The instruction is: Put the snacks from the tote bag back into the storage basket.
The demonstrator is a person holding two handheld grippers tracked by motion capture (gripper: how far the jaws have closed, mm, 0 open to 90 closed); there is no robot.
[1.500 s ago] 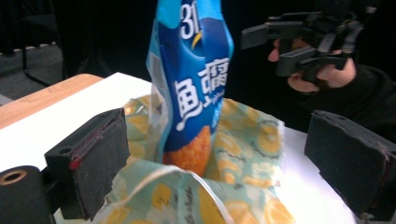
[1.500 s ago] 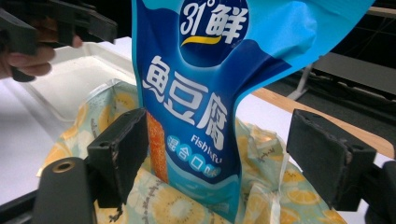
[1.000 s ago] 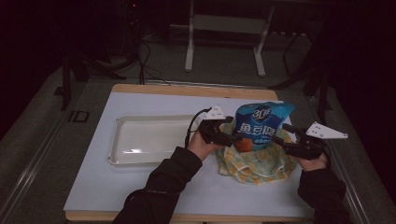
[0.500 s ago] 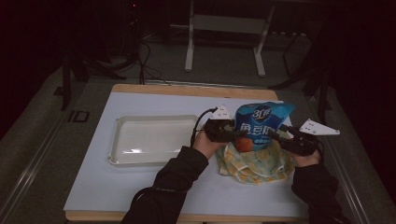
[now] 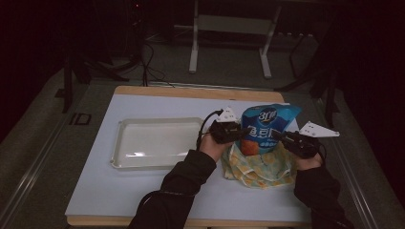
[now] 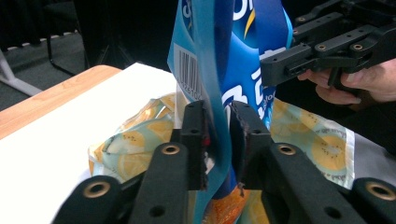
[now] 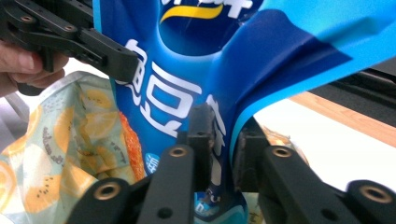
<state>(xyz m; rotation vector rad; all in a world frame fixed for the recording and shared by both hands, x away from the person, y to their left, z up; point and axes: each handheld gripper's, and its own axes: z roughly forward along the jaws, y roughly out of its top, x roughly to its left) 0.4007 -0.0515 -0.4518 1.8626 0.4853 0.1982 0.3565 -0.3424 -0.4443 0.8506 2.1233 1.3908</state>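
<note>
Both grippers, left (image 6: 218, 140) and right (image 7: 223, 144), pinch the glossy blue bag (image 5: 265, 129) (upright) between them, above a lemon-print cloth (image 5: 260, 164).

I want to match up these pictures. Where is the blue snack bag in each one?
High view: the blue snack bag stands right of centre, between both hand-held grippers.
Left gripper view: upper middle, edge pinched between the jaws.
Right gripper view: top and centre, pinched too.
Shared landmark: the lemon-print bag underneath.

Glossy blue snack bag (image 5: 265, 128) is showing white "3" in a circle, large white Chinese characters unreadable; barcode (image 6: 187, 70) on its side.
</note>
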